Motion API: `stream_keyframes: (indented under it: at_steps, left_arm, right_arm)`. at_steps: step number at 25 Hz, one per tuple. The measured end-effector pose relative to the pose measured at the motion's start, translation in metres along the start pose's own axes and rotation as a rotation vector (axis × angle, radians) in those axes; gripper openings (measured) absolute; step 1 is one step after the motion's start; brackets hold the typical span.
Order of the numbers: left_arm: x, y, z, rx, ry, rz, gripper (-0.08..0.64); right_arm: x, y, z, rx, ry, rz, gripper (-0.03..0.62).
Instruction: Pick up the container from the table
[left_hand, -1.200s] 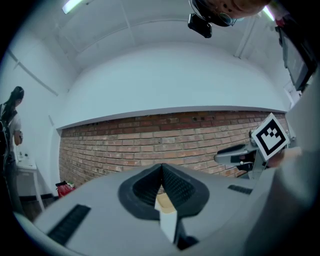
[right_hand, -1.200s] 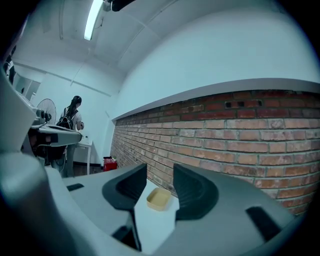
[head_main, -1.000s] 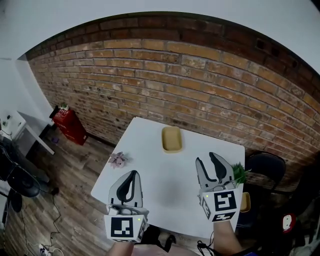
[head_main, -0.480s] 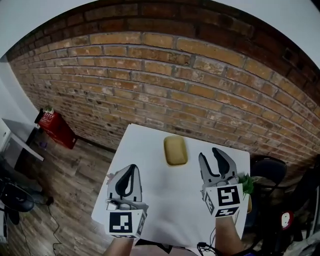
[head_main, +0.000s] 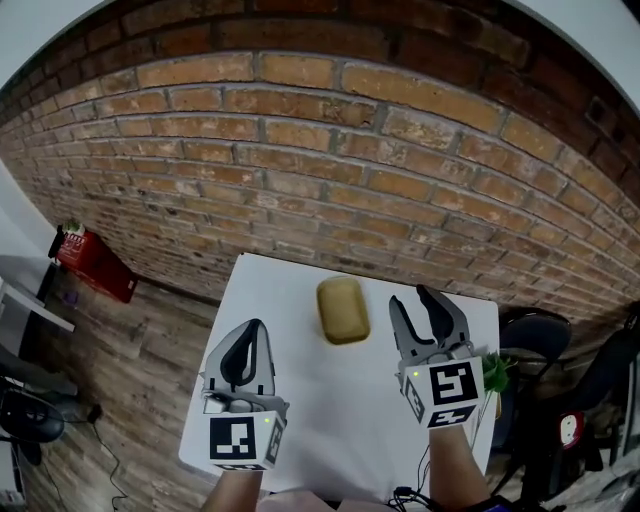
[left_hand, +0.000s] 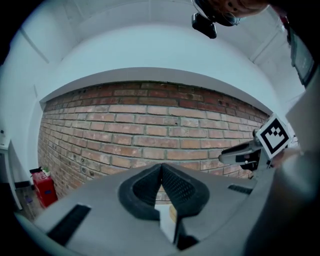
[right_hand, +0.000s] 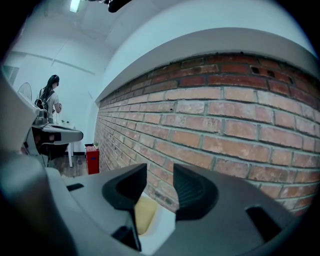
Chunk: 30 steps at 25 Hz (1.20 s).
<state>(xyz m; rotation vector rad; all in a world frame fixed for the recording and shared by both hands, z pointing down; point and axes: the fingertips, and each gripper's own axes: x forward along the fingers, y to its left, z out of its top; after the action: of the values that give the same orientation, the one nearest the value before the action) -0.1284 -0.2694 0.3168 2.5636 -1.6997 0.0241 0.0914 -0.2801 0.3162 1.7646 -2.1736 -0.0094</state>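
The left gripper (head_main: 252, 332) has its jaws together, tips meeting, with nothing between them; its own view (left_hand: 161, 168) shows the same closed tips against the brick wall (head_main: 350, 170). The right gripper (head_main: 410, 298) has its jaws apart and empty, and in its own view (right_hand: 160, 172) the gap between them frames brick, with the container low in it. Both grippers are held over the near half of the white table (head_main: 330, 400), well apart from each other. The container (head_main: 343, 309), a yellowish tray with rounded corners, lies on the table's far half, between the lines of the two grippers and nearer the right one, touching neither. Whether it holds anything cannot be made out. The right gripper view shows only part of it (right_hand: 144, 214) below the left jaw, and the left gripper view shows only a thin sliver (left_hand: 173, 212) under the closed jaws. A green plant (head_main: 495, 372) peeks out at the table's right edge, mostly hidden behind the right gripper's marker cube. A dark chair (head_main: 535, 335) stands beyond it, and a red box (head_main: 85, 262) stands on the wooden floor (head_main: 130, 370) by the wall. A person (right_hand: 49, 97) stands at a distant desk, too small to describe.
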Motion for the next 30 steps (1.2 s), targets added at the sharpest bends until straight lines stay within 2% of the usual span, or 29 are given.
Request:
stream_keyframes:
  at_steps: [8, 17, 30]
  left_arm:
    - [0.031, 0.005, -0.031, -0.021, 0.057, 0.008, 0.009]
    - [0.054, 0.016, -0.068, -0.033, 0.126, 0.030, 0.009]
    - [0.064, 0.019, -0.108, -0.059, 0.199, 0.033, 0.009]
  right_arm:
    - [0.041, -0.002, -0.041, 0.016, 0.082, 0.040, 0.170]
    - [0.083, 0.010, -0.108, 0.053, 0.214, 0.094, 0.169]
    - [0.111, 0.023, -0.186, 0.102, 0.400, 0.141, 0.166]
